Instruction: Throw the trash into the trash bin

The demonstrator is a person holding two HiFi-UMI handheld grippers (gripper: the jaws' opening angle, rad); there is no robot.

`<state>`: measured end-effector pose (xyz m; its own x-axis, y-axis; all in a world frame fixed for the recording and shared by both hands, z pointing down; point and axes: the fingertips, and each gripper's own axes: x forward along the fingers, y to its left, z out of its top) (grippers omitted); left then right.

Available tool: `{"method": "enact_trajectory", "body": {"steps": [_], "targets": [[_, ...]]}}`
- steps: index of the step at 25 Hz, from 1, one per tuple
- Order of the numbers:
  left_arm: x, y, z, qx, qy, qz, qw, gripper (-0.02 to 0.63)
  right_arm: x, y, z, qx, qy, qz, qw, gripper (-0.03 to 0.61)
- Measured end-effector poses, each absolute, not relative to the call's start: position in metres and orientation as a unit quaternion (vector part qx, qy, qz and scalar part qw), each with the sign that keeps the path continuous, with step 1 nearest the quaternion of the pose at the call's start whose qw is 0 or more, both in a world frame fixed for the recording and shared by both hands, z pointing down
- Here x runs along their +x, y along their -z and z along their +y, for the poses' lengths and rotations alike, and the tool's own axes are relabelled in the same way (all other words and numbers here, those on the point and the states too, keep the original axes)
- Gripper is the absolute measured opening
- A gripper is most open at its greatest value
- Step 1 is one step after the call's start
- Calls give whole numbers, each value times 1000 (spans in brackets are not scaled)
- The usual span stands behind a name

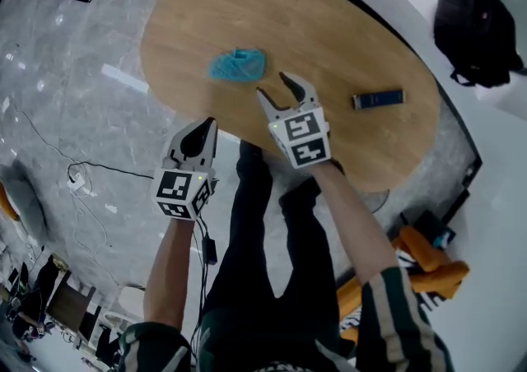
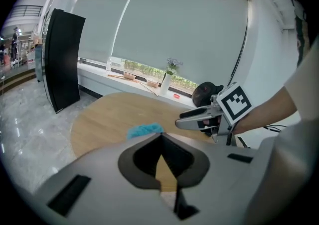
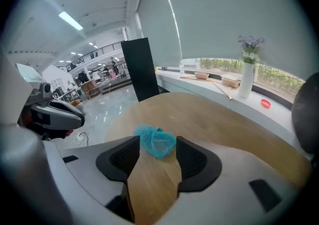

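Note:
A crumpled blue piece of trash (image 1: 237, 65) lies on the oval wooden table (image 1: 346, 25). My right gripper (image 1: 280, 92) hovers over the table just short of it, jaws open and empty. In the right gripper view the trash (image 3: 157, 139) shows just beyond the two fingertips, apart from them. My left gripper (image 1: 200, 137) hangs beside the table's near edge over the floor, with its jaws together and nothing in them. In the left gripper view the trash (image 2: 144, 130) peeks over the closed tips (image 2: 160, 137), and the right gripper (image 2: 180, 119) reaches in from the right. No trash bin is in view.
A dark blue flat object (image 1: 378, 99) lies on the table to the right. A black rounded object (image 1: 478, 33) sits past the far edge. A tall black panel (image 2: 62, 59) stands on the marble floor, a vase (image 3: 247, 77) on the window ledge. Cables (image 1: 78, 177) trail on the floor.

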<state>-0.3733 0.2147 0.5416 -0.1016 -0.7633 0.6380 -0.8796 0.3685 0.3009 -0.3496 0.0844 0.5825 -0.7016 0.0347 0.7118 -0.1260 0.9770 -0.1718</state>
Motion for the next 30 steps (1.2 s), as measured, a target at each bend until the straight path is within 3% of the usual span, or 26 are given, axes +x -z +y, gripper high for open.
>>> {"method": "enact_trajectory", "body": {"steps": [13, 16, 19, 30], "targets": [[-394, -567, 233, 552, -94, -729, 394, 0, -375, -680, 78, 51, -141, -859, 490, 221], [-395, -571, 238, 551, -96, -725, 402, 0, -378, -679, 85, 35, -137, -859, 491, 90], [-396, -572, 240, 552, -99, -722, 404, 0, -377, -676, 95, 23, -137, -856, 498, 11], [-378, -554, 186, 600, -115, -704, 363, 0, -345, -625, 71, 43, -156, -884, 438, 2]]}}
